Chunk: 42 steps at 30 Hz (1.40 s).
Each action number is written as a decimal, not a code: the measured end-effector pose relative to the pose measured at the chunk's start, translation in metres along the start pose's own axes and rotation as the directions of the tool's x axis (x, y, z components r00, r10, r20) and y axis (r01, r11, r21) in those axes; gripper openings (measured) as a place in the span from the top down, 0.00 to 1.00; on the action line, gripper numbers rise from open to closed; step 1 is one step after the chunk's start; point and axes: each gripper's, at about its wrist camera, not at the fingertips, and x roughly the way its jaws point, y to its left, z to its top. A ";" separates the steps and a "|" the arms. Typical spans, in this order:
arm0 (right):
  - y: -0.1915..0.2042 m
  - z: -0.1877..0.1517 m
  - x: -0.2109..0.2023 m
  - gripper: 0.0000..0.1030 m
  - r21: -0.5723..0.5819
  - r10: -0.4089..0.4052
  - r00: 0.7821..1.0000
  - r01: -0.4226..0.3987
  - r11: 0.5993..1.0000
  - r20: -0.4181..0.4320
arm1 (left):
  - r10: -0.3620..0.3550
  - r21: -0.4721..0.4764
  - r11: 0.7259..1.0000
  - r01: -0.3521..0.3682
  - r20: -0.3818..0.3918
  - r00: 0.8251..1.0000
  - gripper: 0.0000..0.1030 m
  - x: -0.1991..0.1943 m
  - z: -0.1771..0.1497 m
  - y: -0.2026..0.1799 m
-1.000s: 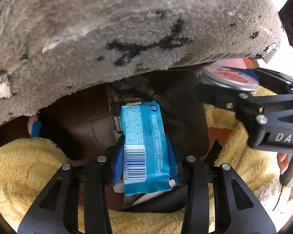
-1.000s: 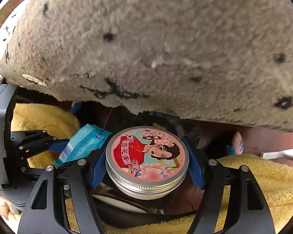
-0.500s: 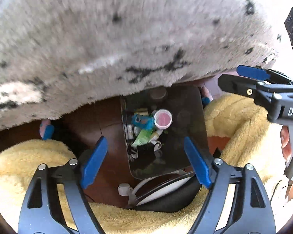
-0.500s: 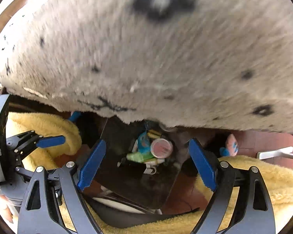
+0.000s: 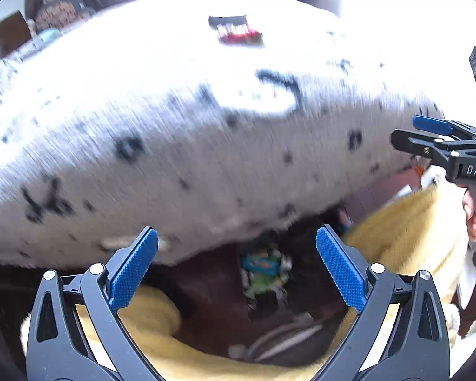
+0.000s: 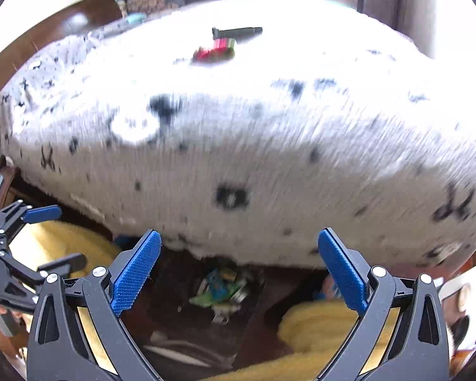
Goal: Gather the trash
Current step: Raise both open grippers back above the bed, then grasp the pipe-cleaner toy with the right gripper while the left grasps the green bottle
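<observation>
Both views are blurred by motion. My left gripper [image 5: 236, 231] has its jaws opening wide, and nothing is between the blue pads [image 5: 133, 270]. My right gripper [image 6: 239, 233] is also opening and holds nothing; it shows side-on at the right edge of the left wrist view [image 5: 428, 130]. Far below both grippers stands a dark bin [image 5: 301, 289] [image 6: 174, 317] holding a trash pile [image 5: 261, 273] [image 6: 220, 285] of blue and green wrappers. My left gripper [image 6: 41, 212] appears at the left edge of the right wrist view.
A fluffy white blanket with black marks [image 5: 190, 133] [image 6: 269, 146] overhangs the bin's far side. On top of it lie a red-and-green item [image 5: 238, 33] [image 6: 215, 50] and a black bar [image 6: 236, 31]. Yellow fleece [image 5: 406, 222] [image 6: 320, 324] surrounds the bin. A hand [image 5: 469, 209] grips the right tool.
A second ago the left gripper held a blue packet and the right a round pink-lidded tin. Both let go into the bin, spread their jaws and rose, bringing the blanket's top into view.
</observation>
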 end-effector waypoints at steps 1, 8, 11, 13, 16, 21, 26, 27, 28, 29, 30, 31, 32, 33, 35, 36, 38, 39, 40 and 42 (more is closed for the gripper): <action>-0.002 0.004 -0.004 0.03 0.001 -0.003 1.000 0.003 1.000 0.013 | 0.010 0.001 1.000 -0.011 0.019 1.000 0.08 -0.005 0.007 0.004; -0.012 0.050 -0.010 0.03 0.000 -0.013 0.998 0.013 1.000 0.057 | 0.080 -0.016 0.997 -0.079 0.079 0.994 0.08 -0.006 0.048 0.026; -0.018 0.077 -0.009 0.03 0.015 -0.012 0.998 0.011 1.000 0.053 | 0.096 -0.021 0.995 -0.094 0.078 0.992 0.08 0.004 0.070 0.036; -0.019 0.092 -0.004 0.03 0.022 -0.017 0.999 0.016 1.000 0.051 | 0.102 -0.024 0.995 -0.101 0.074 0.992 0.08 0.008 0.083 0.043; -0.019 0.111 0.010 0.03 0.019 -0.008 0.999 0.007 1.000 0.049 | 0.107 -0.022 0.994 -0.106 0.067 0.992 0.08 0.021 0.099 0.048; -0.008 0.136 0.051 0.04 -0.029 0.009 1.000 -0.009 1.000 0.019 | 0.095 -0.043 0.995 -0.092 0.057 0.994 0.08 0.042 0.122 0.060; 0.011 0.166 0.089 0.17 -0.101 0.029 1.000 -0.028 0.995 0.005 | 0.096 -0.044 0.995 -0.094 0.050 0.994 0.08 0.056 0.143 0.071; 0.014 0.171 0.095 0.20 -0.109 0.030 1.000 -0.029 0.994 0.004 | 0.099 -0.044 0.994 -0.097 0.050 0.994 0.08 0.058 0.146 0.073; 0.017 0.175 0.101 0.23 -0.118 0.033 0.999 -0.032 0.992 0.006 | 0.103 -0.045 0.994 -0.101 0.049 0.993 0.08 0.060 0.150 0.076; 0.020 0.181 0.107 0.23 -0.132 0.033 0.999 -0.032 0.991 0.009 | 0.106 -0.045 0.994 -0.104 0.049 0.993 0.08 0.062 0.153 0.079; 0.023 0.185 0.113 0.23 -0.146 0.029 1.000 -0.028 0.989 0.007 | 0.110 -0.044 0.993 -0.108 0.046 0.993 0.08 0.065 0.157 0.082; 0.027 0.188 0.119 0.24 -0.158 0.028 1.000 -0.027 0.987 0.002 | 0.112 -0.042 0.993 -0.110 0.043 0.993 0.08 0.067 0.160 0.084; 0.030 0.192 0.127 0.26 -0.168 0.030 0.999 -0.031 0.985 -0.011 | 0.113 -0.039 0.993 -0.112 0.040 0.993 0.08 0.069 0.163 0.085; 0.035 0.196 0.135 0.32 -0.180 0.030 0.999 -0.033 0.983 -0.021 | 0.113 -0.037 0.993 -0.112 0.038 0.993 0.08 0.072 0.166 0.087; 0.039 0.199 0.141 0.34 -0.192 0.028 0.999 -0.032 0.981 -0.026 | 0.112 -0.037 0.993 -0.111 0.032 0.993 0.08 0.077 0.172 0.091; 0.041 0.201 0.147 0.35 -0.204 0.034 0.999 -0.040 0.978 -0.033 | 0.112 -0.038 0.993 -0.111 0.030 0.993 0.08 0.079 0.175 0.092; 0.045 0.206 0.157 0.35 -0.216 0.069 0.996 -0.078 0.973 -0.050 | 0.111 -0.038 0.993 -0.110 0.025 0.993 0.08 0.085 0.182 0.094; 0.045 0.207 0.161 0.39 -0.219 0.094 0.994 -0.105 0.970 -0.060 | 0.111 -0.036 0.993 -0.111 0.024 0.993 0.08 0.088 0.187 0.094; 0.046 0.209 0.163 0.49 -0.218 0.105 0.993 -0.116 0.969 -0.061 | 0.110 -0.032 0.993 -0.110 0.025 0.994 0.08 0.091 0.192 0.093; 0.042 0.210 0.162 0.52 -0.210 0.136 0.989 -0.146 0.967 -0.059 | 0.106 -0.016 0.994 -0.105 0.030 0.994 0.08 0.098 0.204 0.089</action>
